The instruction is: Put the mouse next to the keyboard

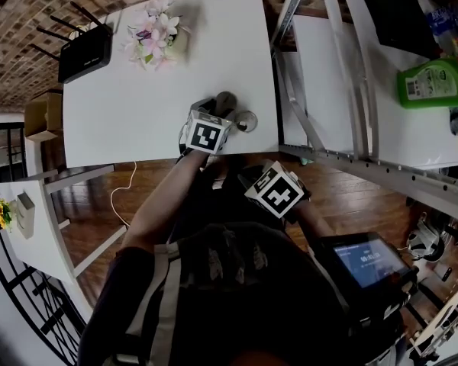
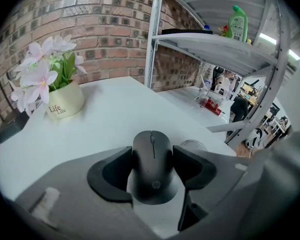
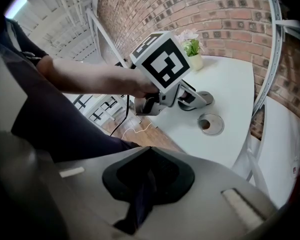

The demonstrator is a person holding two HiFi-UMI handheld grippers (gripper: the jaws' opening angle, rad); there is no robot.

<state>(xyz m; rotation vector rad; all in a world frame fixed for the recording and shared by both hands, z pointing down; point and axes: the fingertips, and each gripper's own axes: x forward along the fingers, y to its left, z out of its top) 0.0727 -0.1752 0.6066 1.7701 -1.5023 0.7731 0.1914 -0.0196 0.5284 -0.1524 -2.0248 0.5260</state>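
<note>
The black mouse (image 2: 152, 176) lies flat on the white table (image 1: 130, 113) close to its front edge, wheel end pointing away towards the brick wall (image 2: 105, 29). The left gripper (image 2: 153, 154) is clamped on it, one dark pad pressed to each flank, with the mouse's rear end lying back between the jaws. The head view shows this gripper reaching over the table's near edge at the end of an outstretched arm.

Just beside the mouse, to its right, a small round metal dish (image 3: 210, 124) sits on the table, apart from the gripper. Farther back, a cream pot of pink flowers (image 2: 64, 101) stands near the wall, and a black router with antennas (image 1: 84, 52) sits at the far left corner. A thin white cable (image 1: 122, 197) hangs off the table's front edge to the wooden floor (image 1: 91, 204).

To the right of the table stands a metal shelf rack (image 2: 155, 39), with a green bottle (image 2: 237, 21) on one of its white shelves.

The right gripper (image 3: 149, 176) is held back near the person's body, off the table, over the floor. Its jaws are pressed together with nothing between them.
</note>
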